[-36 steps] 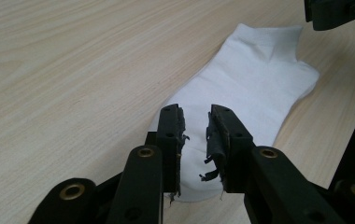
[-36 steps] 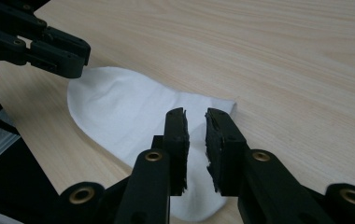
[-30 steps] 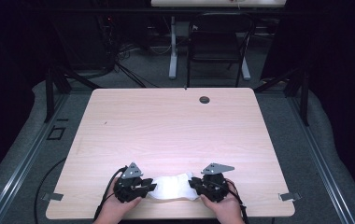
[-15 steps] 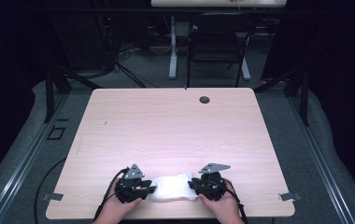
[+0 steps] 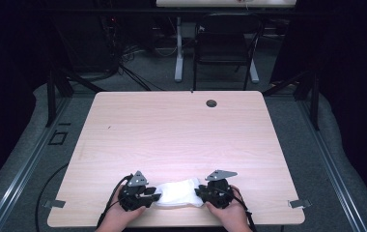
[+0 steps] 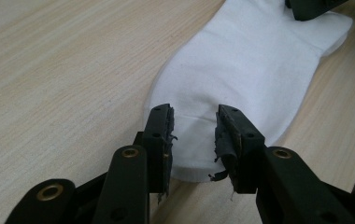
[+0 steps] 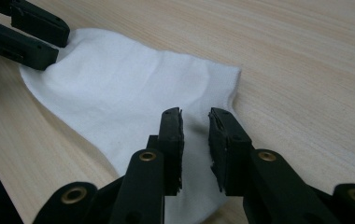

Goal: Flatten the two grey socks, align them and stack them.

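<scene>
A white sock [image 5: 177, 192] lies flat near the table's front edge, between the two grippers. My left gripper [image 5: 153, 197] is at its left end. In the left gripper view the jaws [image 6: 194, 116] stand apart over the sock's [image 6: 241, 70] rounded end and do not press on it. My right gripper [image 5: 198, 192] is at the right end, its jaws [image 7: 195, 116] parted over the sock's [image 7: 119, 102] edge. Both pairs of jaws have just been opening, with the cloth lying loose between them. Each gripper view shows the other gripper [image 6: 313, 7] [image 7: 31, 32] at the sock's far end.
The light wood table [image 5: 181, 135] has a black grommet hole [image 5: 211, 103] near its far edge and metal clips [image 5: 297, 203] at its front corners. A dark chair [image 5: 225, 43] and cables stand on the floor beyond the table.
</scene>
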The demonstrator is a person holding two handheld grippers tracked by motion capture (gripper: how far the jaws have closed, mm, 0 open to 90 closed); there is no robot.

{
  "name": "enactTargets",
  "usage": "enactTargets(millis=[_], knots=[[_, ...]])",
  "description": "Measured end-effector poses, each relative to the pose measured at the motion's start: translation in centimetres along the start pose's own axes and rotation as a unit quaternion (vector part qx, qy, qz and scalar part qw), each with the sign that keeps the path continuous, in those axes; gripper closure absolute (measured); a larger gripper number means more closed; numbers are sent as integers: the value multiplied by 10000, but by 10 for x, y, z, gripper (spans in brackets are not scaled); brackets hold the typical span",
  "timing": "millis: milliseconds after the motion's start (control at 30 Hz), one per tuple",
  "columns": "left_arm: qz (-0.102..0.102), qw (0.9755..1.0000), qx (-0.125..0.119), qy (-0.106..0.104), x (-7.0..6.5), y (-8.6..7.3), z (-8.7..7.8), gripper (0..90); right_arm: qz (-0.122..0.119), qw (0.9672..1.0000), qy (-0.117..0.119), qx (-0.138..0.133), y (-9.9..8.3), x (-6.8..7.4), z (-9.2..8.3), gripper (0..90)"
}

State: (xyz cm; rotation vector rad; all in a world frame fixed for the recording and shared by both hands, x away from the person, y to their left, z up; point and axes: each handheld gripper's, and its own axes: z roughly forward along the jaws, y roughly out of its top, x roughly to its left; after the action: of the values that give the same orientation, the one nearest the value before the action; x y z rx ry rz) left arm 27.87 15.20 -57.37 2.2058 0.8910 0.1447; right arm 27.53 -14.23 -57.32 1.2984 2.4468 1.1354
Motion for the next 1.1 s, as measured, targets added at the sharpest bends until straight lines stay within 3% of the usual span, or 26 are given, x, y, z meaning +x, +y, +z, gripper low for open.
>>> enactTargets(millis=[200,433,600,900,1100], knots=[[-8,10000,-34,-25,0,-1,0,649,-28,10000,-23,36,0,1,0,739],[-104,9997,-77,-190,1,-2,0,575,-141,9999,69,-54,-2,2,0,659],[64,9998,-83,-173,-1,-3,1,549,-435,9990,63,-37,-4,4,-1,629],[345,9992,-165,-142,-5,-7,1,495,-717,9974,-17,-98,-7,7,0,608],[424,9989,-184,-106,-7,-8,1,484,-954,9953,-121,-146,-9,11,0,607]])
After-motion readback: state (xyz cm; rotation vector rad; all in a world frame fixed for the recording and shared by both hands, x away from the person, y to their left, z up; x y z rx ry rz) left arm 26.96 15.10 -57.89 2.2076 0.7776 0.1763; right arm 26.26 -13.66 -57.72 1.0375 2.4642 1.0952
